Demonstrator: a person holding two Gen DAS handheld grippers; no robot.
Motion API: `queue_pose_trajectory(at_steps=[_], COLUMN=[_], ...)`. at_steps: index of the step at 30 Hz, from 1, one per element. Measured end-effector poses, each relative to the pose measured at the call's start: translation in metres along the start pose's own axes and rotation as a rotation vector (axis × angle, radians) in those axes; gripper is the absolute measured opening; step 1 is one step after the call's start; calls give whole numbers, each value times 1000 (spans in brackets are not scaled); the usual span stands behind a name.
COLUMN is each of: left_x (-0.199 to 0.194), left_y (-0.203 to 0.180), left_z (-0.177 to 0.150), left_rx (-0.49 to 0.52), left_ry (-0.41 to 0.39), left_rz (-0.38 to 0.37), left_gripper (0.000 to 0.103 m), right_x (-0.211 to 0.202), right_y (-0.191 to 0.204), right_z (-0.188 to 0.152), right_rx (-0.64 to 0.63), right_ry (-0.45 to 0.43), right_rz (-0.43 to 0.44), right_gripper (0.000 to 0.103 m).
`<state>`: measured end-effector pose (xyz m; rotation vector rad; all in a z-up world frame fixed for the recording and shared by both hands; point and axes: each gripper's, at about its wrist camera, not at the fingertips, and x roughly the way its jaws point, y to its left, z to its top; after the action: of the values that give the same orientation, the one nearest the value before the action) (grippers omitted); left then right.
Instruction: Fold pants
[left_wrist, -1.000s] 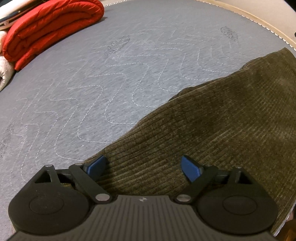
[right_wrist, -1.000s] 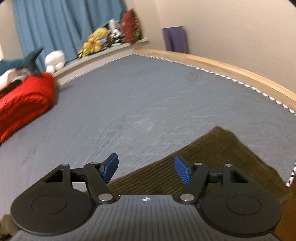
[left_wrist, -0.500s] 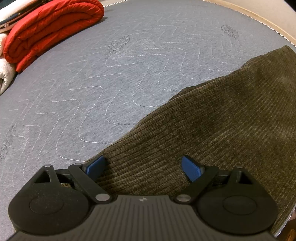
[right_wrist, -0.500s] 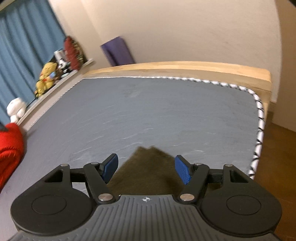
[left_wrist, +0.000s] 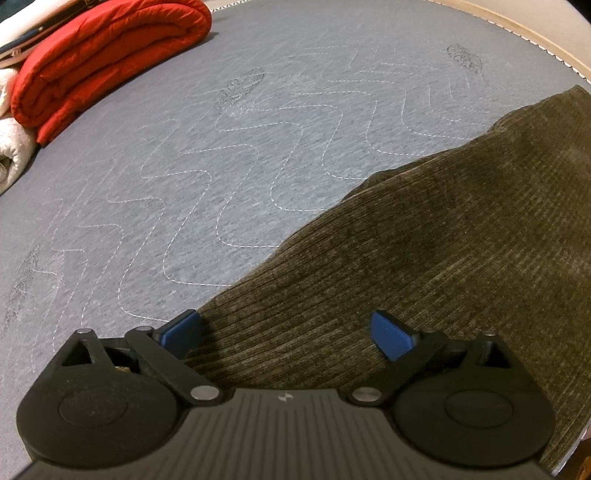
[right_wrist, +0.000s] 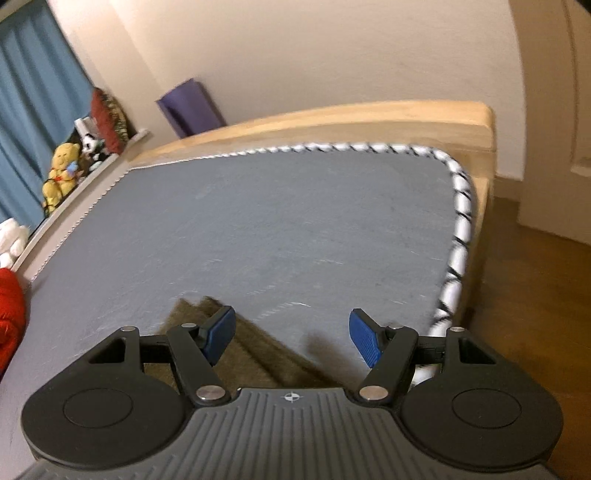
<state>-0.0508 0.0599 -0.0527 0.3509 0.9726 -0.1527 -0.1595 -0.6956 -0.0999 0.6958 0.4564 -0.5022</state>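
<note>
Olive-brown corduroy pants (left_wrist: 424, 266) lie spread across the near right part of a grey quilted mattress (left_wrist: 236, 155), their ribbed cloth running from beneath the left gripper (left_wrist: 288, 334) out toward the bed's far right edge. The left gripper points steeply down over the cloth, its blue fingers (left_wrist: 391, 334) set wide apart; the jaws have just been opening further, and the fabric lies under them without being pinched. The right gripper (right_wrist: 291, 334) hangs over a narrow end of the same pants (right_wrist: 258, 350) near the mattress corner, its blue fingers (right_wrist: 364, 341) apart with nothing clamped between them (this view is smeared by motion, so fine detail of the cloth edge is hard to read). A rolled red blanket (left_wrist: 107, 55) sits at the far left of the mattress beside a white one (left_wrist: 11, 155). A wooden bed frame (right_wrist: 351, 125) borders the mattress, with a purple mat (right_wrist: 190, 109) against the wall, a yellow stuffed toy (right_wrist: 61, 173) on a ledge and blue curtains (right_wrist: 29, 110) behind.
</note>
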Motion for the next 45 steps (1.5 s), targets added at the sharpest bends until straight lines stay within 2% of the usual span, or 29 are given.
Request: queue_pose_trajectory(at_steps=[2,4,9,12,15,19,22,24,26,28,31,33,34,35,36,41,45], left_x=[0,1,1,0,0,0,-1,-1,-1,-1,-1,-1,-1,-1,-1,-1,-1], left_y=[0,0,-1,-2,-1,-1,-2,-2,-2,-1,-3,-4,-4,-4,-4,-2,-3], left_z=[0,2,2,1,1,1,0,0,0,0,1,1,2,2,2,1,2], left_rx=[2,-7,-3,-1,-1,-1,-2,2,4,1,6,11,11,10,9,4,9], left_ry=[1,3,4,2,3,3,4,2,2,4,4,4,4,4,5,6,5], left_rz=[1,4,6,7,3,4,4,4,2,1,6,10,10,10,9,4,7], left_gripper=[100,100,100,100,100,101,101,101,101,101,101,101,101,101,101,101,101], right_x=[4,8,17,16,16,17,20,19,21,21,17,15,14,13,12,1,-25], right_y=[-11,-16,-2,10,13,17,21,28,38,40,38,40,40,41,43,57,74], right_z=[-3,-6,-18,-23,-25,-27,-32,-37,-46,-48,-44,-43,-43,-43,-44,-42,-31], right_rx=[37,44,-69,-171,-213,-246,-297,-364,-454,-466,-450,-460,-459,-458,-463,-486,-466], right_ry=[33,80,188,189,181,171,177,184,188,191,189,190,197,206,213,221,185], right_rz=[5,47,106,79,47,34,38,37,17,14,22,42,67,87,105,194,325], right_gripper=[70,70,72,71,64,64,73,84,87,87,73,53,46,33,26,21,20])
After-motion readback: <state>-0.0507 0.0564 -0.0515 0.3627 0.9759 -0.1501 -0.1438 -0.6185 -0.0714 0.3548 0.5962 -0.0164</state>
